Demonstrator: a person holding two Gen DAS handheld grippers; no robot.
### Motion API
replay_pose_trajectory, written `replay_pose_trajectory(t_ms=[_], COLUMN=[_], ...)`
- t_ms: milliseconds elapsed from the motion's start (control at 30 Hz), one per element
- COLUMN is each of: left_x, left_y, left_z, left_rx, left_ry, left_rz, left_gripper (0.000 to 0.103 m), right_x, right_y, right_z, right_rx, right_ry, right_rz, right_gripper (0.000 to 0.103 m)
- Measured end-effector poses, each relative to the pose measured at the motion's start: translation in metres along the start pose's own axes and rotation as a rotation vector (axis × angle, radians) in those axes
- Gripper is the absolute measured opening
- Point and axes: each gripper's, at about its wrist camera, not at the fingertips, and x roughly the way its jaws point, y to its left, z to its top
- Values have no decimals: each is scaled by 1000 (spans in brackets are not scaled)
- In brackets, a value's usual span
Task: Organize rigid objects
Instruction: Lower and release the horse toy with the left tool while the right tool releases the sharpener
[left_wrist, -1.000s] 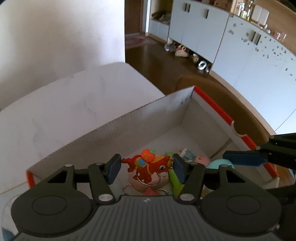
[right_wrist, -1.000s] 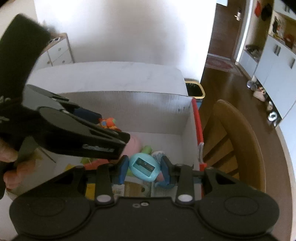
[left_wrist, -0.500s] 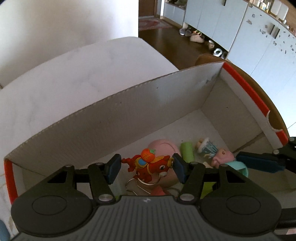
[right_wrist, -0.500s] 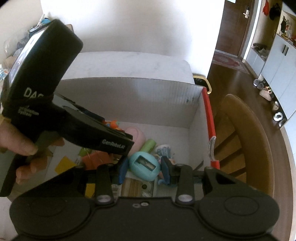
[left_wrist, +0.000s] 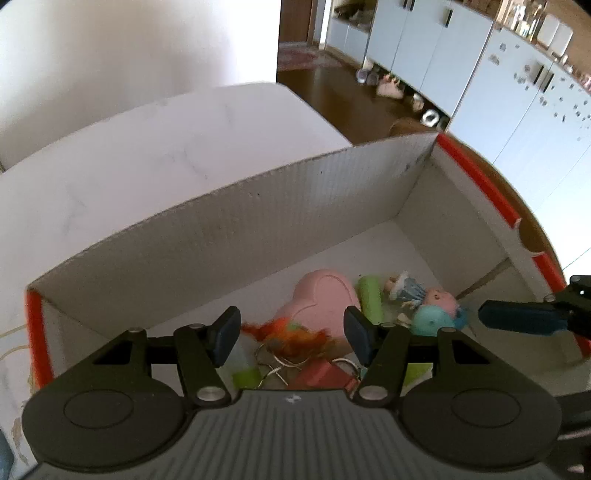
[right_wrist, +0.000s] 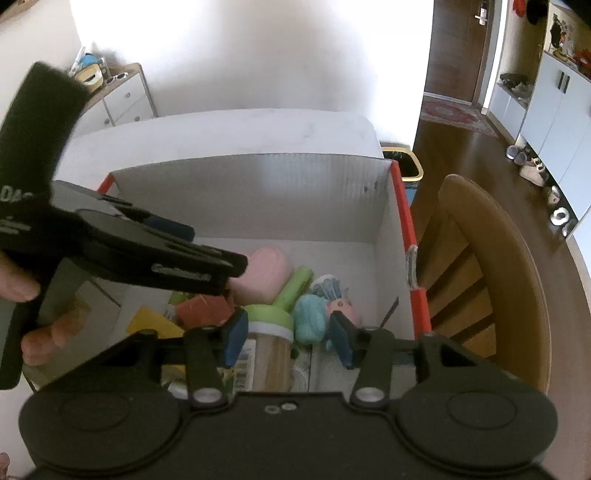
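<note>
A white corrugated box (left_wrist: 258, 192) with red edges holds several toys. My left gripper (left_wrist: 291, 338) hangs over its near side with the jaws apart. A red and orange horse toy (left_wrist: 288, 332) shows as a blur low between them, clear of the right pad. My right gripper (right_wrist: 288, 336) is over the box (right_wrist: 258, 162), its jaws opening. The teal sharpener (right_wrist: 310, 321) lies below them among the toys, touching neither pad. In the left wrist view the sharpener (left_wrist: 432, 319) rests beside a small doll (left_wrist: 406, 291).
A pink heart case (left_wrist: 325, 295), a green tube (left_wrist: 369, 299) and key rings (left_wrist: 273, 363) lie in the box. So do a green-lidded jar (right_wrist: 269, 317), a red block (right_wrist: 203, 308) and a yellow card (right_wrist: 151, 323). A wooden chair (right_wrist: 498, 277) stands right of the white table (left_wrist: 147, 147).
The right jaws have widened and the teal sharpener has left them; it now lies in the box. The horse toy, sharp between the left pads before, has sunk and blurred.
</note>
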Motion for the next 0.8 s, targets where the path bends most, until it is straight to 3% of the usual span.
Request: replay_pose_trajectory(t_ms=[133, 200, 433, 600, 800], left_x=[-25, -36, -77, -110, -141], left_y=[1, 4, 12, 17, 29], left_z=[-6, -11, -27, -41, -58], left_rx=[7, 1, 2, 25, 38], left_ry=[-46, -70, -151, -208, -269], left_rz=[-1, 0, -34, -67, -98], left_gripper=[64, 65, 65, 65, 73], right_x=[-14, -22, -50, -65, -82], right_y=[-2, -2, 9, 19, 37], right_z=[-5, -6, -14, -18, -29], right_rx=[31, 49, 96, 130, 163], right_ry=[-29, -49, -117, -170, -223], right_rz=[20, 23, 18, 14, 7], right_gripper=[52, 61, 64, 77, 89])
